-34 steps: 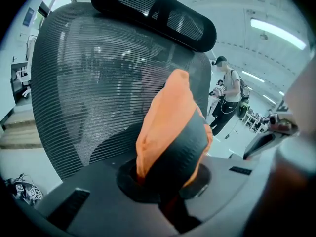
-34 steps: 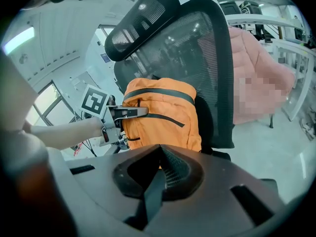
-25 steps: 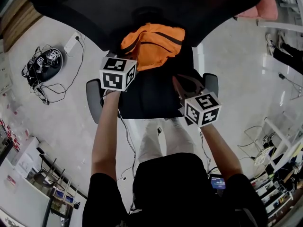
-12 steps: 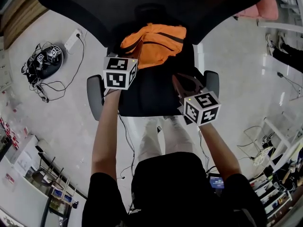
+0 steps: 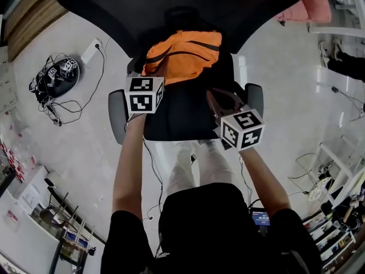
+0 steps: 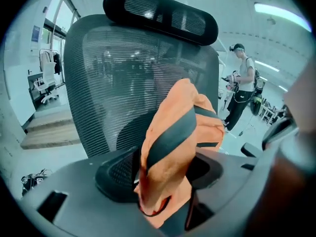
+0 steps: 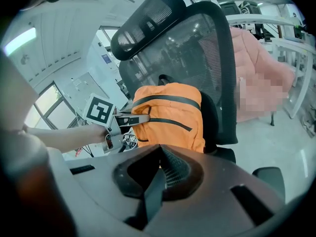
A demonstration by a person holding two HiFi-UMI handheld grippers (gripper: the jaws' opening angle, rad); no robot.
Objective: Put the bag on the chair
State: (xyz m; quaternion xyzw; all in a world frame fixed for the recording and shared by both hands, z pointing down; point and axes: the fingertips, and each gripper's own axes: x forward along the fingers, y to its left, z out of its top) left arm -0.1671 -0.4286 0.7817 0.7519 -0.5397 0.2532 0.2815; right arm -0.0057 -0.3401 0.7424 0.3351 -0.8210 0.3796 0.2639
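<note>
The orange bag [image 5: 185, 53] with black straps sits upright on the black office chair's seat [image 5: 182, 116], leaning against the mesh backrest [image 5: 171, 10]. My left gripper [image 5: 157, 67] is at the bag's left edge; its jaws are opening and a fold of the bag [image 6: 173, 152] still lies between them, no longer pinched. In the right gripper view, the left gripper [image 7: 138, 117] has its fingers spread at the bag's [image 7: 170, 115] side. My right gripper [image 5: 219, 99] hovers over the seat's front right, shut and empty.
The chair's armrests [image 5: 117, 116] [image 5: 255, 99] flank the seat. A power strip and tangled cables [image 5: 57, 76] lie on the floor at left. A pink cloth [image 5: 313, 4] hangs at upper right. A person [image 6: 242, 90] stands far behind the chair.
My left gripper's jaws have let go of the bag, which stays resting on the seat. The left gripper has shifted slightly right; the right gripper has hardly moved.
</note>
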